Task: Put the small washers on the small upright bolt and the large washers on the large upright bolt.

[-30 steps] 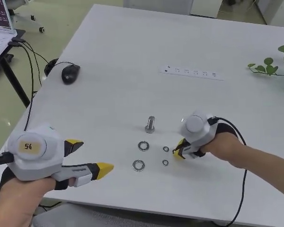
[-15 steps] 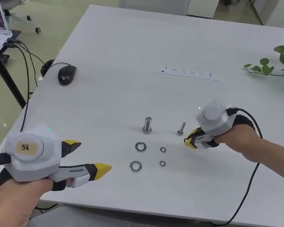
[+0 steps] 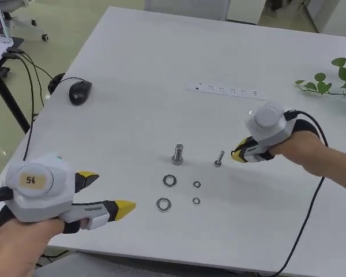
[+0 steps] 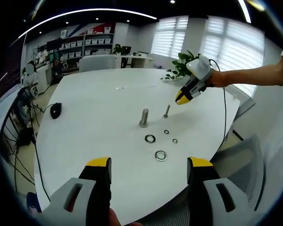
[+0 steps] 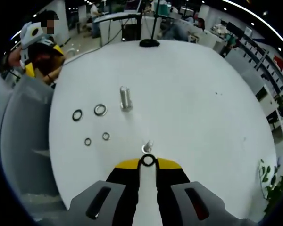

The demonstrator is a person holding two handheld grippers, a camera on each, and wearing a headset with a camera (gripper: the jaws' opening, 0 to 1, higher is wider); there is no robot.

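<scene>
The large upright bolt [image 3: 178, 154] and the small upright bolt [image 3: 219, 158] stand mid-table. Two large washers [image 3: 169, 180] [image 3: 163, 204] and two small washers [image 3: 196, 184] [image 3: 195, 201] lie flat in front of them. My right gripper [image 3: 236, 156] hovers just right of the small bolt. In the right gripper view it [image 5: 148, 163] is shut on a small washer [image 5: 148, 160], with the small bolt [image 5: 147, 146] right beyond the tips. My left gripper [image 3: 108, 192] is open at the near left edge, holding nothing; its view [image 4: 148, 165] looks at the bolts [image 4: 144, 117].
A black mouse [image 3: 79, 91] sits at the left of the white table [image 3: 132, 69], with cables running off that edge. A white power strip [image 3: 226, 90] lies behind the bolts. Plant leaves [image 3: 334, 78] reach in at the far right.
My right gripper has lifted from beside the small washers and moved right and away, uncovering the small bolt. The left gripper has stayed put.
</scene>
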